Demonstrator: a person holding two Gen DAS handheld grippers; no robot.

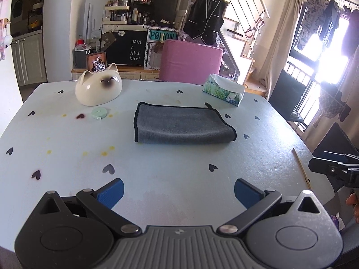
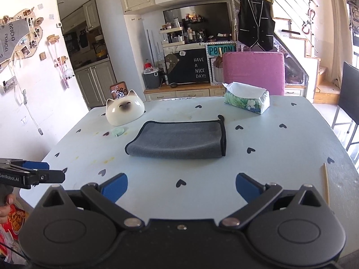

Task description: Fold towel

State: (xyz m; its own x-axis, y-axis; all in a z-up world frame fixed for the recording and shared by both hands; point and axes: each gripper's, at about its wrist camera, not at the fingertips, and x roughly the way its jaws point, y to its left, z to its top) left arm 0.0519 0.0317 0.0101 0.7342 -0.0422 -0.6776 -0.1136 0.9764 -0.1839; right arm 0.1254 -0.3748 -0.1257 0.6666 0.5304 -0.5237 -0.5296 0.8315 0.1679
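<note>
Nearest in, the left gripper (image 1: 178,190) hung over the near edge of the table (image 1: 157,179), its blue fingers (image 1: 112,192) spread wide with nothing between them. Same story on the right gripper (image 2: 181,187): fingers (image 2: 115,186) wide apart, gripping nothing, low over the near table strip. Each gripper showed at the rim of the other's view, so the two sat side by side, well apart.

Ahead of both lay a broad bare stretch of pale blue cloth dotted with dark hearts, open right up to the towel (image 1: 184,125). A thin stick (image 2: 325,183) lay along the right table edge, clear of that lane.

The towel sat mid-table, already folded into a flat grey rectangle. Its rounded fold faced the grippers; the black-piped edges ran along the far side and both short ends, with a small loop poking out at the far right corner. Room all round it on the table.

Farther left, a small green disc (image 1: 99,113) lay near the towel, and just behind it a cat-face bowl (image 1: 98,88) sat upside down. Far right, a tissue box (image 1: 224,89) stood near the back edge. Beyond the table, a pink chair (image 1: 190,61) was pushed up behind.
</note>
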